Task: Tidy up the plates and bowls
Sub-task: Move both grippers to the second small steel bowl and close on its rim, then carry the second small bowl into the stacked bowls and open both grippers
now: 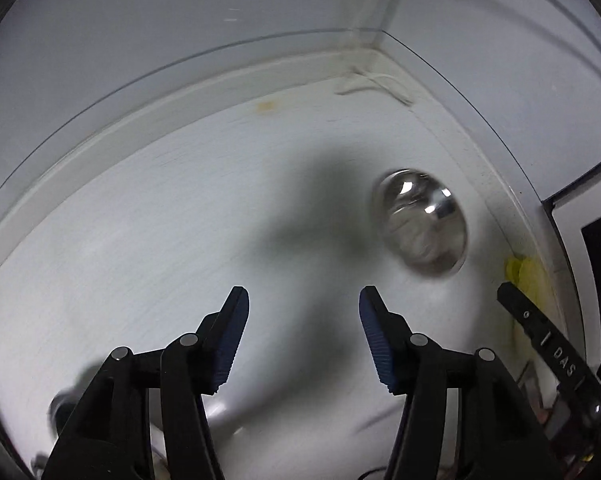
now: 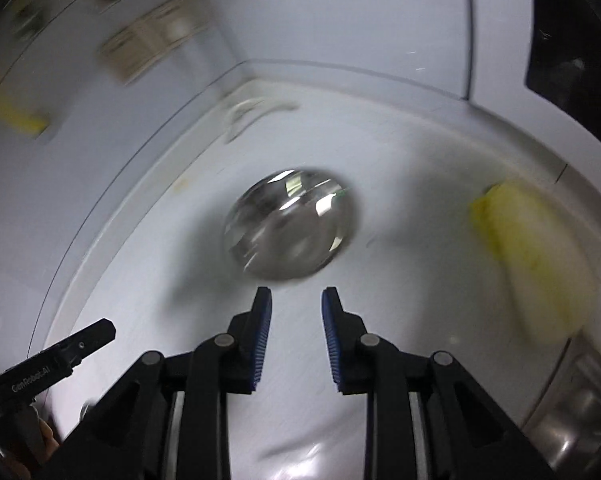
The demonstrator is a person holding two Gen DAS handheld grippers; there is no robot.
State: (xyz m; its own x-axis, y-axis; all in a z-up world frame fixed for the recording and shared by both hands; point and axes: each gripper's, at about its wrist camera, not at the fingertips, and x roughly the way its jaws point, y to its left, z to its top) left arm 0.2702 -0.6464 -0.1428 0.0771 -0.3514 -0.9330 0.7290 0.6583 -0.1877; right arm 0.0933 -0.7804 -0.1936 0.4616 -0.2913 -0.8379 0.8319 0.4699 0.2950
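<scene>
- Plainly open, both grippers, and empty: left gripper spread wide, right gripper parted more narrowly, nothing between the fingers of either.
- One shiny metal bowl on the white counter, mouth up, blurred by motion, so no fine detail of its rim.
- From the right jaws: dead ahead, just beyond the fingertips, near rim close but not touching.
- From the left jaws: the same bowl ahead and off to the right, clearly apart from the fingers, nearer the counter's right edge.
- Nearer by a good margin, judging from both views: the right gripper, and already lined up with the bowl.
- No long axis to speak of; round, so any rim section serves, the near one most simply.
- Likely next step, as a guess only: straight forward with the right jaws, one finger inside the wall and one outside, then a pinch on the near rim.
- Possible trouble: thin slick metal, light weight, apt to skate or tip on the smooth counter if nudged before the pinch closes.
- To the right of the right jaws, well apart from the bowl: a yellow sponge against the counter's raised lip; beyond it a steel sink at the lower right.
- No plates in either view.
- Tip of the left gripper also showing at the lower left of the right wrist view.
</scene>
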